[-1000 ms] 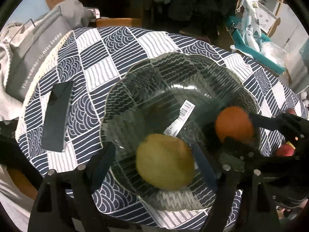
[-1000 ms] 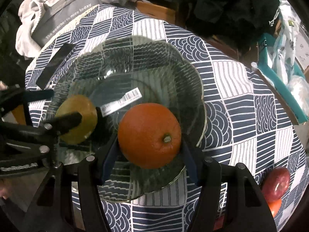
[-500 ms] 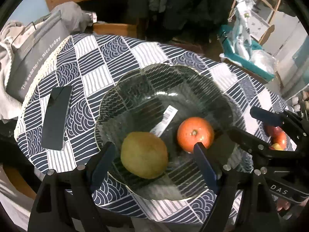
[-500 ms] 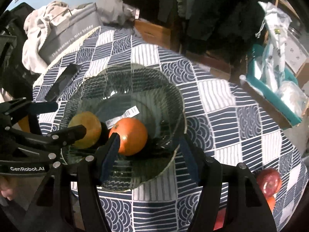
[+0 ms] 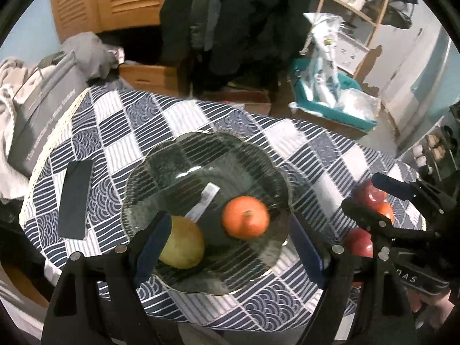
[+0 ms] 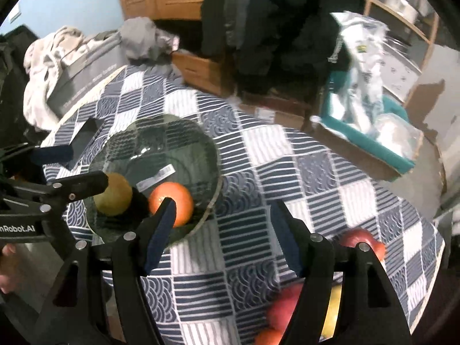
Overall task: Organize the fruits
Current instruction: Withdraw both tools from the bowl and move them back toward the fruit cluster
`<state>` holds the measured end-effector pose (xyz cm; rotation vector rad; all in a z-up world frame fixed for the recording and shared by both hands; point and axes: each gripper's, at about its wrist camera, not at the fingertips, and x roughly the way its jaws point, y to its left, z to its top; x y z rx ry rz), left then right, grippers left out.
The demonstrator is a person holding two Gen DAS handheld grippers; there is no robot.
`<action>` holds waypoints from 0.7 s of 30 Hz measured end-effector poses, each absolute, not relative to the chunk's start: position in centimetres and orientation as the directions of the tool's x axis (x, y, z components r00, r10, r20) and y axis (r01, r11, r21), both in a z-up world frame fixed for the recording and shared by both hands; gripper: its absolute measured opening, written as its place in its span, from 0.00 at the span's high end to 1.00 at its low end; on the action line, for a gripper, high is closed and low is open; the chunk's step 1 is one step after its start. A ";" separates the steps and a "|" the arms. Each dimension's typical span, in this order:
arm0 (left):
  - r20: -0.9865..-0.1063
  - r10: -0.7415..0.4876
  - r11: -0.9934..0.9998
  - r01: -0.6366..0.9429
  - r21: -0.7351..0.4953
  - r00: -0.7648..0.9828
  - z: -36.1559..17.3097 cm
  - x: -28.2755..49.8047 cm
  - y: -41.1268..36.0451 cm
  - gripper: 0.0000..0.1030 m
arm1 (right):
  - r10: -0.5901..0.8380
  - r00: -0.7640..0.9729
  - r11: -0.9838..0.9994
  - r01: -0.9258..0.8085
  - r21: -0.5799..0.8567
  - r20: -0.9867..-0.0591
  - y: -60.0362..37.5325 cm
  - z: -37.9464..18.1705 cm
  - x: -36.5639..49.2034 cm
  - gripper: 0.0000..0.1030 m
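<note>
A glass bowl (image 5: 184, 155) (image 6: 184, 132) on the checked tablecloth holds an orange (image 5: 245, 221) (image 6: 175, 198) and a yellow-green pear (image 5: 184, 244) (image 6: 115, 198). A white barcode label (image 5: 204, 201) lies in the bowl. My left gripper (image 5: 227, 244) is open and empty above the bowl's near rim. My right gripper (image 6: 221, 230) is open and empty, right of the bowl over the cloth; it also shows in the left wrist view (image 5: 371, 198). Red apples (image 5: 359, 241) (image 6: 359, 241), an orange and a yellow fruit (image 6: 330, 313) lie on the cloth to the right.
A dark phone (image 5: 75, 199) lies on the cloth left of the bowl. A grey bag (image 5: 43, 115) and clothes sit at the table's far left edge. A teal tray (image 5: 330, 106) with plastic bags stands on the floor beyond the table.
My right gripper let go of the orange in the bowl and drew back to the right. My left gripper rose and drew back from the pear. Both fruits stay in the bowl.
</note>
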<state>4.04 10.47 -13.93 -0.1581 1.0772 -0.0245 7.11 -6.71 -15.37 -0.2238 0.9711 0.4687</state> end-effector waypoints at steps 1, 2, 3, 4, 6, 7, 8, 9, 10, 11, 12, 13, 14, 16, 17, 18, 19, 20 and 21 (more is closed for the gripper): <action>-0.872 -0.104 0.988 -0.048 -0.144 0.479 -13.6 4.0 10.1 0.18 | 0.277 0.485 0.887 -0.462 0.026 -0.829 -7.4 -15.0 7.0 0.33; -0.868 -0.111 0.988 -0.040 -0.149 0.484 -13.3 4.0 9.8 0.18 | 0.276 0.490 0.891 -0.454 0.028 -0.827 -7.9 -14.8 6.9 0.33; -0.864 -0.119 0.988 -0.029 -0.153 0.489 -12.9 3.9 9.3 0.18 | 0.273 0.501 0.898 -0.439 0.031 -0.822 -8.7 -14.3 6.8 0.33; -0.862 -0.124 0.988 -0.022 -0.154 0.492 -12.7 3.8 9.0 0.18 | 0.269 0.511 0.904 -0.426 0.031 -0.817 -9.3 -14.0 6.6 0.33; -0.858 -0.132 0.988 -0.004 -0.154 0.497 -12.3 3.7 8.2 0.17 | 0.257 0.529 0.914 -0.405 0.025 -0.809 -10.4 -13.3 6.4 0.33; -0.857 -0.136 0.988 0.007 -0.153 0.498 -12.1 3.7 7.7 0.17 | 0.253 0.534 0.917 -0.399 0.024 -0.807 -10.7 -13.1 6.3 0.31; -0.856 -0.140 0.988 0.018 -0.152 0.498 -11.9 3.6 7.2 0.17 | 0.247 0.543 0.921 -0.389 0.021 -0.803 -11.3 -12.8 6.1 0.30; -0.855 -0.146 0.988 0.029 -0.151 0.498 -11.8 3.5 6.7 0.17 | 0.239 0.556 0.927 -0.375 0.017 -0.796 -12.0 -12.4 5.9 0.29; -0.854 -0.149 0.988 0.038 -0.150 0.498 -11.7 3.4 6.4 0.17 | 0.232 0.564 0.931 -0.366 0.012 -0.793 -12.5 -12.1 5.7 0.28; -0.853 -0.152 0.988 0.046 -0.149 0.500 -11.5 3.3 6.0 0.17 | 0.228 0.568 0.933 -0.360 0.010 -0.791 -13.0 -12.0 5.5 0.28; -0.851 -0.155 0.987 0.054 -0.148 0.501 -11.4 3.3 5.6 0.17 | 0.224 0.575 0.936 -0.351 0.010 -0.787 -13.6 -11.7 5.3 0.28; -0.850 -0.160 0.987 0.063 -0.148 0.502 -11.2 3.2 5.1 0.17 | 0.220 0.582 0.940 -0.342 0.011 -0.783 -14.2 -11.4 5.1 0.28; -0.849 -0.163 0.987 0.071 -0.148 0.503 -11.1 3.1 4.8 0.17 | 0.219 0.585 0.942 -0.335 0.013 -0.781 -14.7 -11.3 5.0 0.28; -0.847 -0.169 0.986 0.088 -0.145 0.504 -10.9 3.0 3.9 0.17 | 0.215 0.595 0.949 -0.316 0.021 -0.774 -15.9 -10.8 4.6 0.28; -0.846 -0.171 0.985 0.094 -0.143 0.504 -10.8 3.0 3.6 0.17 | 0.215 0.600 0.951 -0.308 0.026 -0.770 -16.4 -10.6 4.5 0.28; -0.846 -0.176 0.984 0.103 -0.143 0.504 -10.7 3.0 3.1 0.17 | 0.216 0.603 0.953 -0.303 0.030 -0.768 -16.8 -10.4 4.3 0.28; -0.845 -0.179 0.984 0.109 -0.144 0.503 -10.7 2.9 2.7 0.17 | 0.214 0.606 0.954 -0.297 0.032 -0.766 -17.2 -10.2 4.2 0.28; -0.845 -0.184 0.982 0.119 -0.143 0.503 -10.6 2.9 2.2 0.17 | 0.211 0.611 0.957 -0.289 0.033 -0.763 -17.6 -10.1 4.0 0.28; -0.844 -0.186 0.982 0.126 -0.142 0.503 -10.5 2.9 1.8 0.17 | 0.207 0.618 0.959 -0.280 0.033 -0.759 -18.2 -9.9 3.7 0.28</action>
